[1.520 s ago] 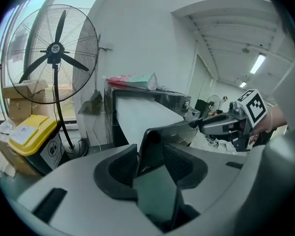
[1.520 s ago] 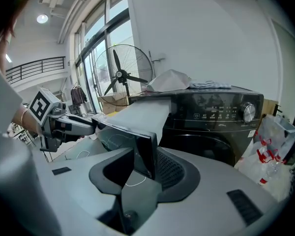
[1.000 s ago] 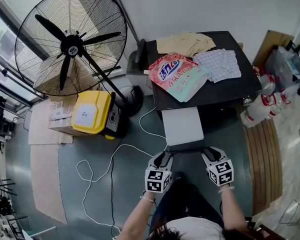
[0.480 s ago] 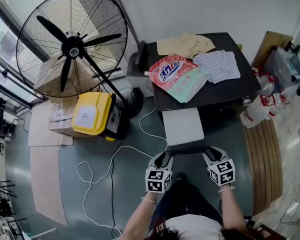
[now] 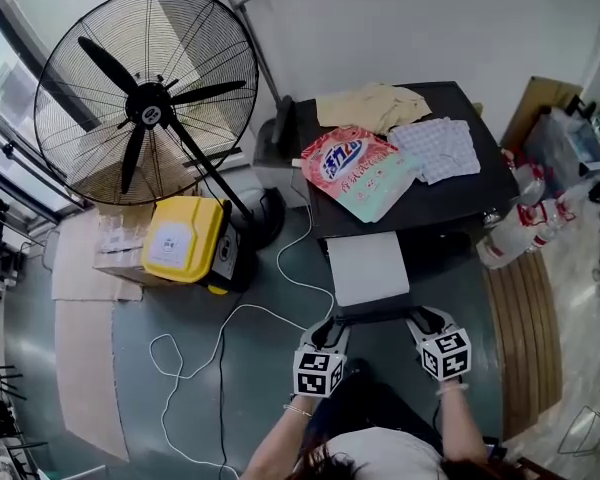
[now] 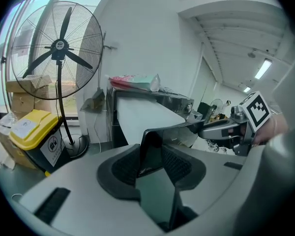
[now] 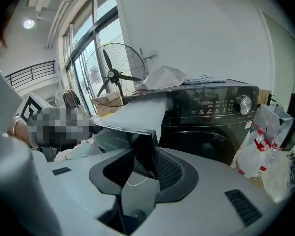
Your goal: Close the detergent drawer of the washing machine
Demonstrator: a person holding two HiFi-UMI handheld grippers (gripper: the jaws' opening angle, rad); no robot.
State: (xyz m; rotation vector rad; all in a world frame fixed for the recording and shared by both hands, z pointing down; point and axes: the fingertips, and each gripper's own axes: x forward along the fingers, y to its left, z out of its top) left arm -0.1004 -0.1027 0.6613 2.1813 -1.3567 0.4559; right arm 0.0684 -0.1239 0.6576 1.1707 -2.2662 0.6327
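Two hand-held grippers (image 5: 331,324) (image 5: 421,317) clamp drawer (image 5: 365,268) — inside unseen.

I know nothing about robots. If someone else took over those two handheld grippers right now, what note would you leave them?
Left gripper: jaws closed on the left end of the dark front panel of the pale grey detergent drawer.
Right gripper: jaws closed on the panel's right end.
Drawer: sticks far out of the black washing machine, which has a pink detergent pouch on top.
Done: both ends appear gripped.
Left: push the drawer fully in, then let go.
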